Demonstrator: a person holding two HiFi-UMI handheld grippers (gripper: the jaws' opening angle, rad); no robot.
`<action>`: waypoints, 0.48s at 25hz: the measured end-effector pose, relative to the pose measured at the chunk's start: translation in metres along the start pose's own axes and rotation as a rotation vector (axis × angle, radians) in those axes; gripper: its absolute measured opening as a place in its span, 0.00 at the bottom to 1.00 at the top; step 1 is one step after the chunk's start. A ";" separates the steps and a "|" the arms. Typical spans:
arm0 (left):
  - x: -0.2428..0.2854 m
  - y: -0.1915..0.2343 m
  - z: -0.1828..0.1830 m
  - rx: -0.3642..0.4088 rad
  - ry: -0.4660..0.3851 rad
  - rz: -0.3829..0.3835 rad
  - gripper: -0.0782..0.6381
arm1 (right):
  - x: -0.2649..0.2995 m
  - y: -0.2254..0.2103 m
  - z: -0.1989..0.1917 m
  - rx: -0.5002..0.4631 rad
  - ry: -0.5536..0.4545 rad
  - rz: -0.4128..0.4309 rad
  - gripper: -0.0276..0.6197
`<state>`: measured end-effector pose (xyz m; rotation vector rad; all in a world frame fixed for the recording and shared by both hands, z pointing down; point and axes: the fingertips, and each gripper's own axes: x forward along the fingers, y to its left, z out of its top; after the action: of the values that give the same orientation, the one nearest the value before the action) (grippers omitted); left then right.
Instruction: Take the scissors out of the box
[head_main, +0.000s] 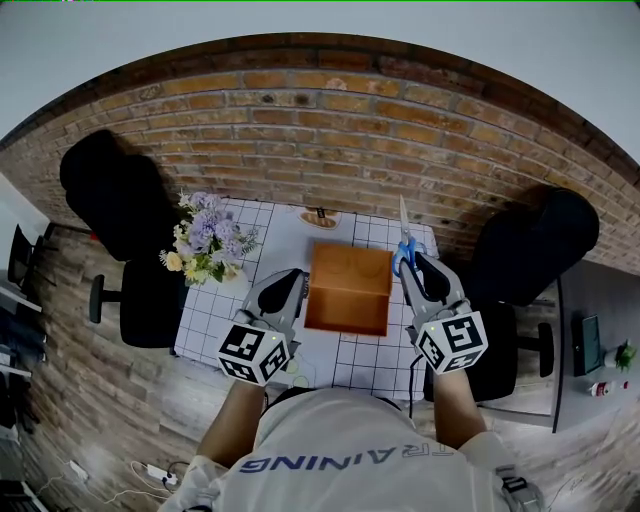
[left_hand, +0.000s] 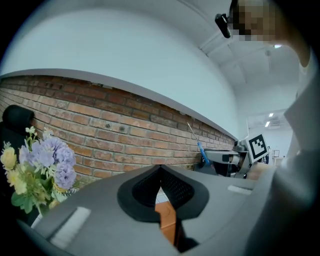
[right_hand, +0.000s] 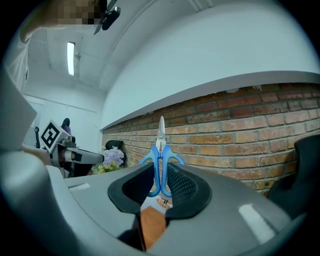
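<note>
An open orange-brown box (head_main: 348, 288) stands in the middle of the grid-patterned table (head_main: 215, 315). Scissors (head_main: 403, 232) with blue handles and silver blades are out of the box, held above its right edge. My right gripper (head_main: 410, 260) is shut on their handles, blades pointing away toward the brick wall. In the right gripper view the scissors (right_hand: 161, 150) stand upright between the pads of the gripper (right_hand: 161, 169), with the box (right_hand: 150, 225) below. My left gripper (head_main: 293, 280) hovers by the box's left side. Its jaws (left_hand: 161, 170) meet at the tips with nothing in them, and the box (left_hand: 167, 220) shows beneath.
A bunch of purple and yellow flowers (head_main: 205, 240) sits at the table's far left corner. A small object (head_main: 320, 218) lies at the far edge. Black chairs stand to the left (head_main: 150, 300) and right (head_main: 540, 250). A brick wall (head_main: 330, 130) runs behind.
</note>
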<state>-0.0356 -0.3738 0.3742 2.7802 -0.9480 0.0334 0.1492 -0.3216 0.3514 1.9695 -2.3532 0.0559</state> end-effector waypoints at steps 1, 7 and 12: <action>0.000 -0.001 -0.001 -0.001 0.003 0.002 0.11 | 0.000 0.000 -0.001 0.001 0.000 0.004 0.20; -0.005 -0.006 -0.010 0.011 0.022 0.016 0.11 | -0.002 0.006 -0.008 0.004 0.006 0.031 0.20; -0.008 -0.012 -0.010 0.035 0.024 0.021 0.11 | -0.004 0.003 -0.017 0.006 0.022 0.028 0.20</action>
<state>-0.0343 -0.3580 0.3810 2.7947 -0.9798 0.0873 0.1471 -0.3161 0.3686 1.9277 -2.3699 0.0858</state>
